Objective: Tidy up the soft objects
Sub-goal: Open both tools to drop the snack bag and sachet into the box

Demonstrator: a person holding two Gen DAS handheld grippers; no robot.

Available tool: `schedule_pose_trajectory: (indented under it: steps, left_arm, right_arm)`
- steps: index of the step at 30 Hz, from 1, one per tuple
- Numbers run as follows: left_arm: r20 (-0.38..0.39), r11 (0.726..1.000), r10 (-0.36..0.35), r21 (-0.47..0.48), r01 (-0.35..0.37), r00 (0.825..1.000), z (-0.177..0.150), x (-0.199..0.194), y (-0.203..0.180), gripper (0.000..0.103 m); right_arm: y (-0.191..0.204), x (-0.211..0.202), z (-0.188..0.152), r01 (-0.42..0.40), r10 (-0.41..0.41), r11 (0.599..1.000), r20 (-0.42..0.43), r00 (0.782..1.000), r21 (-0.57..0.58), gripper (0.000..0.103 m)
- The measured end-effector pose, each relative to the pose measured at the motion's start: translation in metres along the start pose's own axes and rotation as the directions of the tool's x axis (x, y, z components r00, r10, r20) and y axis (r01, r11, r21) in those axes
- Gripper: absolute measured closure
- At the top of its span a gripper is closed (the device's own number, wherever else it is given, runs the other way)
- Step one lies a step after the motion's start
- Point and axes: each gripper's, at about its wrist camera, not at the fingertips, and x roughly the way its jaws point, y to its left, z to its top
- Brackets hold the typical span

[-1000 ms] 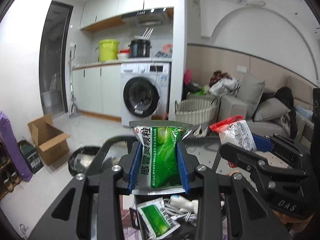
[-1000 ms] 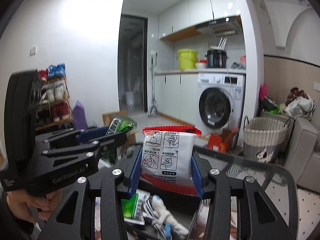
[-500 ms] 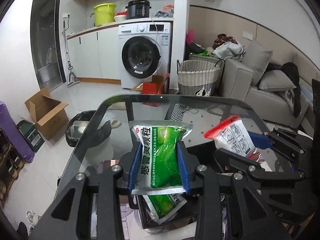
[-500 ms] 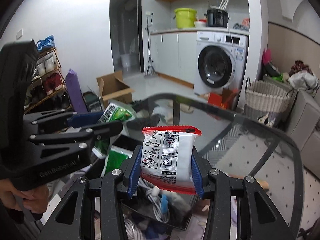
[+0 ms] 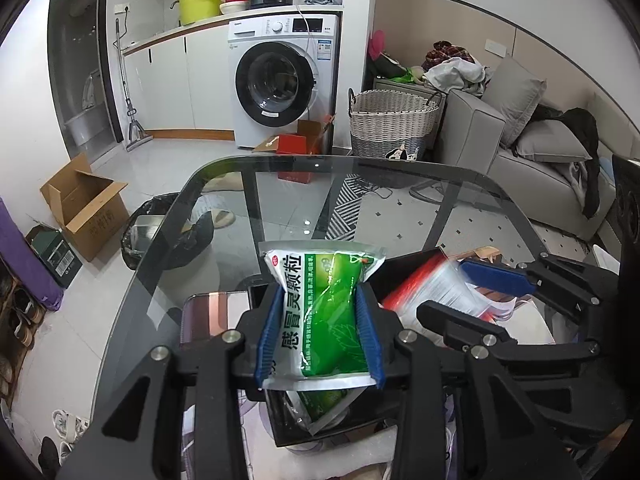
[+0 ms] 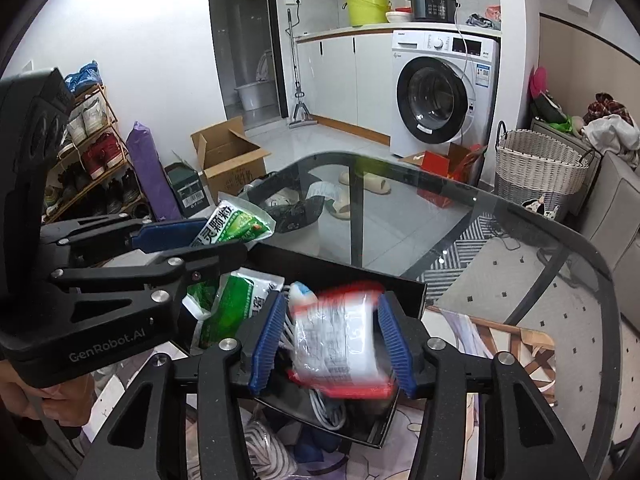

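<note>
A green medicine packet (image 5: 320, 320) stands upright between the blue pads of my left gripper (image 5: 319, 290). The pads still press on it while the jaws are opening. It hangs over a black box (image 5: 412, 258) on the glass table. My right gripper (image 6: 332, 300) is also over the black box (image 6: 340, 268) and its jaws are opening. A red-and-white packet (image 6: 340, 340) sits blurred between them, with a gap at the left pad. Another green packet (image 6: 232, 304) and white cables (image 6: 324, 404) lie in the box. The left gripper (image 6: 224, 238) shows at the left of the right wrist view.
The glass table (image 5: 280, 200) curves round ahead, with floor visible through it. A pinkish flat slab (image 5: 208, 316) lies left of the box. A wooden chair (image 6: 508, 336) shows under the glass. Beyond the table are a wicker basket (image 5: 394, 124), a washing machine (image 5: 280, 80) and a carton (image 5: 86, 204).
Both grippers came down and tilted toward the black box. The right pads have parted and the red-and-white packet has slid lower, blurred. The green packet stays in the left pads.
</note>
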Motion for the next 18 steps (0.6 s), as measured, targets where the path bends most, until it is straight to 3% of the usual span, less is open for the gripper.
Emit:
schedule_pose_trajectory:
  steps: [12, 18]
  left_arm:
    - [0.008, 1.0, -0.005, -0.003, 0.005, 1.0, 0.001, -0.008, 0.002, 0.057]
    - [0.002, 0.999, -0.036, 0.035, 0.036, 0.999, -0.006, -0.024, 0.002, 0.047]
  right_arm:
    - [0.006, -0.017, 0.002, -0.016, 0.016, 1.0, 0.006, 1.0, 0.01, 0.052]
    - [0.01, -0.034, -0.005, -0.049, 0.051, 0.998, -0.059, 0.997, 0.026, 0.052]
